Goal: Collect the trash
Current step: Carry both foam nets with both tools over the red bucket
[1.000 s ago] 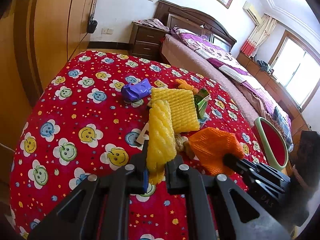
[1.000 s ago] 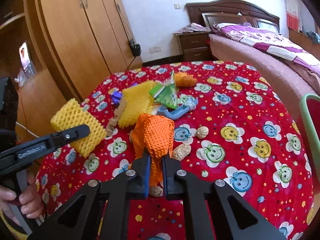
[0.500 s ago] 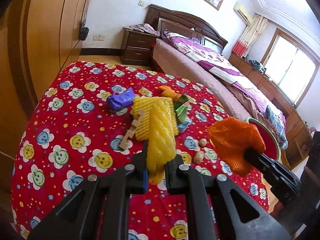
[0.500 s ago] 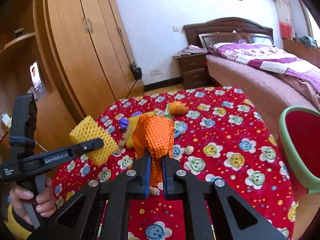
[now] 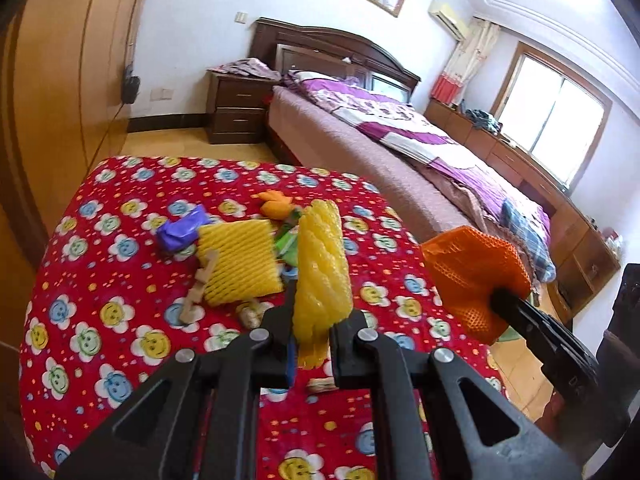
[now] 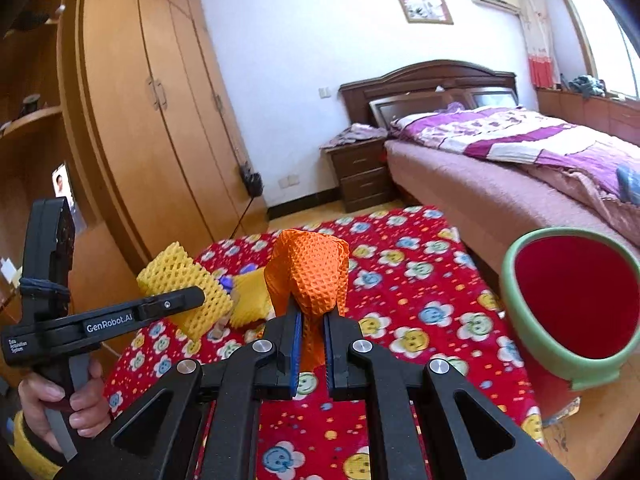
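Note:
My left gripper (image 5: pixel 312 320) is shut on a yellow foam net sleeve (image 5: pixel 322 264), held above the red flowered tablecloth (image 5: pixel 104 320). My right gripper (image 6: pixel 311 320) is shut on an orange foam net (image 6: pixel 310 272), also lifted off the table. Each gripper shows in the other's view: the orange net (image 5: pixel 476 276) at the right, the yellow sleeve (image 6: pixel 184 292) at the left. On the cloth lie another yellow foam net (image 5: pixel 240 264), a purple wrapper (image 5: pixel 180 232), a green packet (image 5: pixel 288 242), orange peel (image 5: pixel 276 204), wooden pieces (image 5: pixel 200 292) and nut shells (image 5: pixel 250 314).
A green-rimmed red bin (image 6: pixel 568 304) stands off the table's right edge, beside the bed (image 6: pixel 520 168). A wooden wardrobe (image 6: pixel 152 112) rises at the left and a nightstand (image 6: pixel 360 172) stands at the far wall. A hand (image 6: pixel 60 404) grips the left tool's handle.
Both grippers have risen and pulled back from the table with their nets. The right view has swung right, so the bin now shows much larger.

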The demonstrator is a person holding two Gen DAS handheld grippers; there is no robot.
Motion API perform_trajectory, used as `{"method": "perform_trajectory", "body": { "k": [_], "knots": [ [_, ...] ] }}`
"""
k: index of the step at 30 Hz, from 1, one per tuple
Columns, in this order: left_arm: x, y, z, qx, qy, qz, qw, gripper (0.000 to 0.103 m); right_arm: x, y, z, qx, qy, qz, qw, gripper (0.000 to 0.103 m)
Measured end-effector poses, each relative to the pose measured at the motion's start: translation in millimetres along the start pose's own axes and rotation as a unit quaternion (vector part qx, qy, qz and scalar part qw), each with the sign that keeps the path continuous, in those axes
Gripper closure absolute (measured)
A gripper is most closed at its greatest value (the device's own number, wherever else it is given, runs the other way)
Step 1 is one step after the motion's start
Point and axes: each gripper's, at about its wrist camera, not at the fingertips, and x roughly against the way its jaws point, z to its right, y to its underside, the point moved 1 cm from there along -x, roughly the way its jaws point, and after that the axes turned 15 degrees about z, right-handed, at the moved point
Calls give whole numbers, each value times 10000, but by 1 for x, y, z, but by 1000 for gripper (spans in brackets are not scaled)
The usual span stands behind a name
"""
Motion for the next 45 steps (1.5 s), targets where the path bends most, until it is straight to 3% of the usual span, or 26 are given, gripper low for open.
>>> {"method": "perform_trajectory", "body": {
  "k": [14, 25, 36, 45],
  "knots": [
    [-30, -2, 71, -490, 572, -159, 9970, 92, 39, -10, 51, -240, 756, 441, 9959, 94],
    [-70, 2, 149, -1048, 1200, -359, 9866, 92, 75, -7, 115, -571, 1660, 687, 9821, 94],
    [-123, 28, 216, -1397, 1731, -786, 9718, 92, 76, 5, 170, -908, 2306, 594, 9670, 94],
    [-166, 46, 240, -1377, 1899, -1141, 9654, 92, 67, 22, 207, -1023, 2703, 347, 9567, 93]
  ]
}}
